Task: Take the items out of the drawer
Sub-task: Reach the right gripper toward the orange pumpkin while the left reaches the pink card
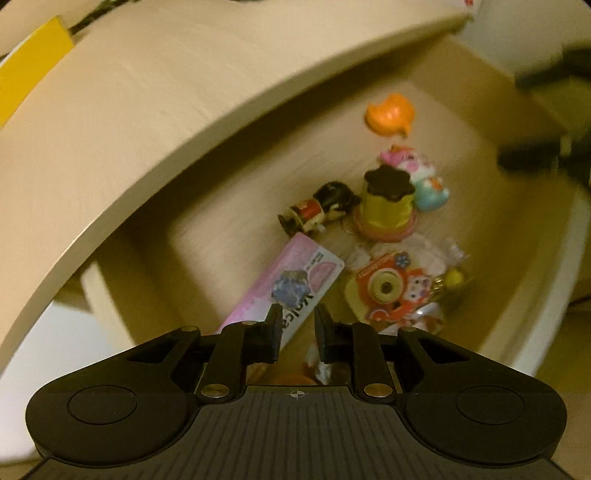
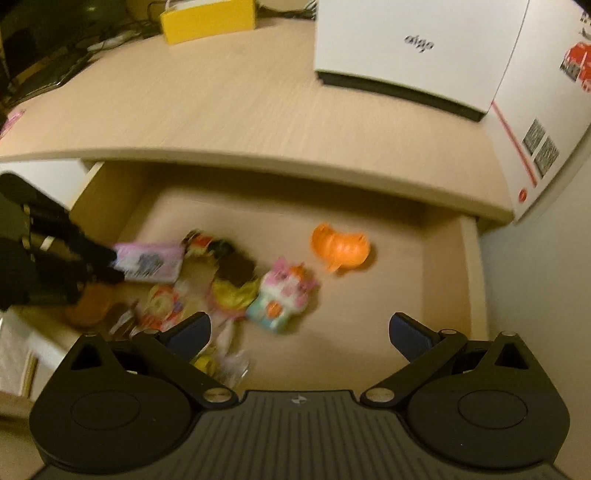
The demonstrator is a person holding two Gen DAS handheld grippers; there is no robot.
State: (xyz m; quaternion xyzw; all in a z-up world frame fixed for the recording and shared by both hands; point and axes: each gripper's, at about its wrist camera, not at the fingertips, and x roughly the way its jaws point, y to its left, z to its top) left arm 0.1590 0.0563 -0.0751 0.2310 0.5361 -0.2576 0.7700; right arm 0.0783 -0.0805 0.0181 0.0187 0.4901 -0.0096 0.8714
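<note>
The open wooden drawer (image 2: 470, 266) holds several small toys. Among them are an orange toy (image 2: 340, 249) (image 1: 389, 114), a pink-white-blue cat toy (image 2: 284, 295) (image 1: 421, 177), a yellow cup with a brown flower lid (image 1: 386, 203), a black-haired doll (image 1: 321, 208), a red camera charm (image 1: 391, 291) and a pink packet (image 1: 280, 284) (image 2: 151, 260). My left gripper (image 1: 298, 328) (image 2: 110, 264) is low in the drawer at the packet's near end. Its fingers stand a narrow gap apart with the packet's corner showing between them. My right gripper (image 2: 299, 328) hovers wide open over the drawer's front, holding nothing.
The desk top (image 2: 221, 103) overhangs the drawer's back. On it stand a white box (image 2: 406, 48), a larger white carton with red print (image 2: 546, 110) and a yellow box (image 2: 207, 18) (image 1: 33, 70). Cables lie at the far left. Bare drawer floor lies right of the orange toy.
</note>
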